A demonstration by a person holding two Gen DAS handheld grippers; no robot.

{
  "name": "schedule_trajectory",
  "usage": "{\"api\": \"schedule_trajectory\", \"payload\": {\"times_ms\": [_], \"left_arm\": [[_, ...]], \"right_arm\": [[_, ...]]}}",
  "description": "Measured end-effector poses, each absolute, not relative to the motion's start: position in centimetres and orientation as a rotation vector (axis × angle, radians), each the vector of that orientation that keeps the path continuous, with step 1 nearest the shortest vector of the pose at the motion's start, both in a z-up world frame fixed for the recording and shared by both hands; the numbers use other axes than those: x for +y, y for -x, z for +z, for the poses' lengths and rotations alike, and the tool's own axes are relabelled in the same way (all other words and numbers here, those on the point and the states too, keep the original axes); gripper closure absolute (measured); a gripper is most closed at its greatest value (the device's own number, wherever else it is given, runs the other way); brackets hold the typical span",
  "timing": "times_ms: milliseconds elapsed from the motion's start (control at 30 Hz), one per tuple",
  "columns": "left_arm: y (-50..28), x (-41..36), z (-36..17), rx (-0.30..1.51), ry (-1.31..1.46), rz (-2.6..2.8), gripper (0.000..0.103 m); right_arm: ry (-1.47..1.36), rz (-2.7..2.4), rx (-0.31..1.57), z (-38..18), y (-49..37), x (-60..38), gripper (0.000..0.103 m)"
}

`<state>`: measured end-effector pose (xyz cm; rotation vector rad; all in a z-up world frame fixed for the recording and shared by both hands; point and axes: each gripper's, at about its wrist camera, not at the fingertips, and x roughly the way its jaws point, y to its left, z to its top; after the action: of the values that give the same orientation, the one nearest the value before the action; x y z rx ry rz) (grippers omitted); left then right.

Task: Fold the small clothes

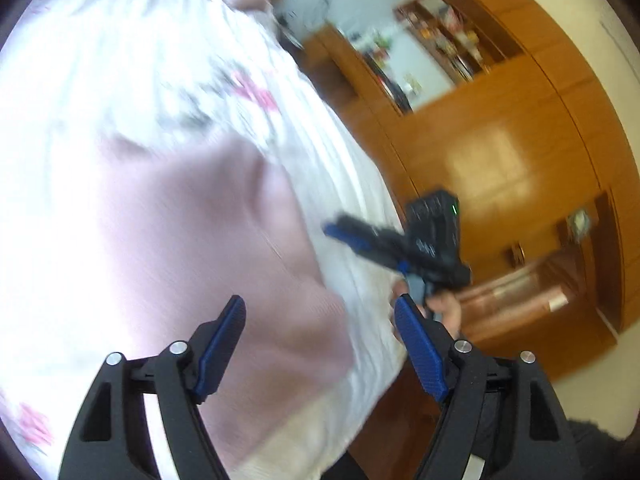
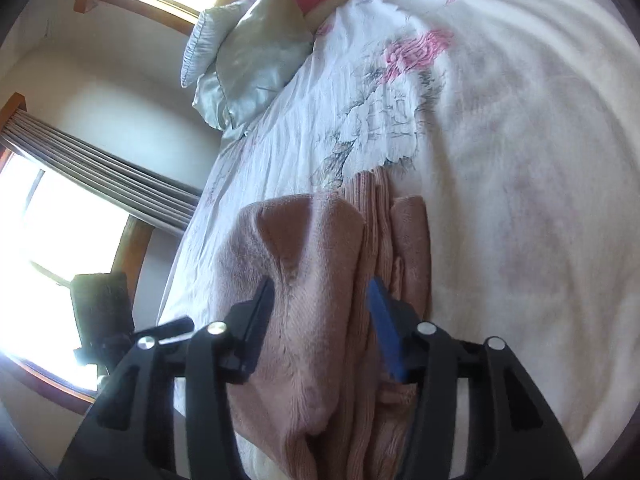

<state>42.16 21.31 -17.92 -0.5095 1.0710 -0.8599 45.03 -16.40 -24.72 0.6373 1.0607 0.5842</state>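
A fuzzy dusty-pink garment lies bunched and partly folded on the bed, with a ribbed section along its right side. My right gripper hovers just over it, open, the cloth showing between its fingers. In the blurred left wrist view the same pink garment spreads over the bedspread. My left gripper is open above the garment's near edge and holds nothing. The right gripper shows there too, beyond the bed's edge, held by a hand.
The bed has a white floral bedspread, with a pale green pillow at its head. Bright windows with a grey curtain line the left wall. A wooden wardrobe and shelves stand past the bed's edge.
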Motion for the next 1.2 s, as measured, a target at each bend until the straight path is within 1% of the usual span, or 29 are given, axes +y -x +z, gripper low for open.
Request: {"api": "schedule_trajectory", "payload": {"times_ms": [33,67,100,133,167,233,267,300,400,433,467,533,600,667,733,767,800,833,867,900,933,967,1000,1067,1133,1200], "left_arm": [[-43.2,21.9,-18.0,1.066,0.518,-0.839,0.026],[-44.2,22.2,-18.4,1.073,0.533,-0.839,0.026],[-45.2,22.5,-18.7,1.075,0.54,-0.836,0.026],[-46.0,22.4,-19.3,1.075,0.546,-0.832,0.026],[-46.8,22.5,-20.3,1.081,0.566,-0.819,0.026],[-47.5,22.7,-23.4,1.089,0.659,-0.792,0.028],[-47.5,21.8,-24.6,1.083,0.671,-0.77,0.036],[-47.3,21.7,-25.2,1.054,0.691,-0.758,0.04],[-46.8,22.6,-25.2,1.044,0.778,-0.772,0.038],[-46.9,22.9,-24.4,1.045,0.762,-0.767,0.038],[-46.6,23.3,-23.3,1.028,0.721,-0.759,0.037],[-45.5,23.7,-21.0,0.978,0.662,-0.81,0.037],[-44.9,23.6,-19.8,0.962,0.646,-0.888,0.037],[-44.9,22.3,-20.0,0.991,0.611,-0.938,0.037],[-45.2,21.0,-22.7,1.086,0.591,-0.925,0.037],[-45.0,20.5,-23.9,1.115,0.573,-0.908,0.041],[-44.7,20.2,-24.8,1.104,0.551,-0.891,0.044],[-44.5,20.0,-25.0,1.092,0.544,-0.883,0.045],[-44.5,20.0,-24.9,1.093,0.562,-0.881,0.046],[-44.4,20.1,-24.4,1.097,0.572,-0.876,0.045],[-44.1,20.2,-23.8,1.091,0.564,-0.873,0.044],[-43.6,20.5,-23.0,1.072,0.554,-0.872,0.039],[-42.7,20.9,-22.0,1.044,0.544,-0.888,0.037],[-40.6,21.7,-20.5,0.996,0.506,-0.916,0.035],[-38.1,22.5,-20.1,0.969,0.451,-0.916,0.035],[-36.9,22.5,-20.9,0.994,0.421,-0.905,0.035]], "right_arm": [[-0.62,0.568,1.083,-25.0,-45.6,-16.0,0.047],[-0.611,0.572,1.107,-25.4,-46.3,-15.2,0.052],[-0.6,0.583,1.131,-26.1,-47.0,-14.3,0.068],[-0.555,0.559,1.132,-26.2,-47.2,-14.0,0.092],[-0.533,0.535,1.106,-26.0,-46.9,-14.4,0.094],[-0.56,0.478,1.094,-26.9,-46.3,-15.9,0.095],[-0.598,0.455,1.119,-28.3,-46.6,-16.6,0.096],[-0.643,0.454,1.137,-29.6,-46.6,-17.3,0.095],[-0.665,0.51,1.1,-29.2,-46.4,-17.8,0.091],[-0.661,0.513,1.101,-28.7,-46.4,-17.9,0.083],[-0.664,0.517,1.093,-28.0,-46.4,-18.1,0.08],[-0.649,0.513,1.042,-25.7,-45.9,-18.6,0.08],[-0.631,0.58,1.017,-23.7,-45.9,-17.6,0.08],[-0.592,0.679,1.043,-22.9,-45.3,-15.4,0.08],[-0.532,0.719,1.107,-23.8,-45.3,-13.3,0.08],[-0.491,0.699,1.143,-24.7,-45.6,-12.5,0.082],[-0.442,0.643,1.173,-26.1,-45.9,-12.6,0.09],[-0.412,0.595,1.183,-27.3,-46.3,-13.2,0.103],[-0.453,0.602,1.189,-27.9,-46.4,-14.1,0.103],[-0.501,0.596,1.19,-27.7,-46.1,-15.0,0.103],[-0.496,0.587,1.162,-26.7,-45.4,-15.5,0.101],[-0.493,0.594,1.139,-25.5,-44.5,-15.9,0.092],[-0.51,0.606,1.13,-24.5,-43.6,-16.2,0.085],[-0.539,0.601,1.138,-23.7,-41.4,-17.0,0.056],[-0.529,0.563,1.171,-24.2,-40.0,-17.0,0.041],[-0.546,0.573,1.211,-25.4,-39.4,-16.4,0.039]]}}
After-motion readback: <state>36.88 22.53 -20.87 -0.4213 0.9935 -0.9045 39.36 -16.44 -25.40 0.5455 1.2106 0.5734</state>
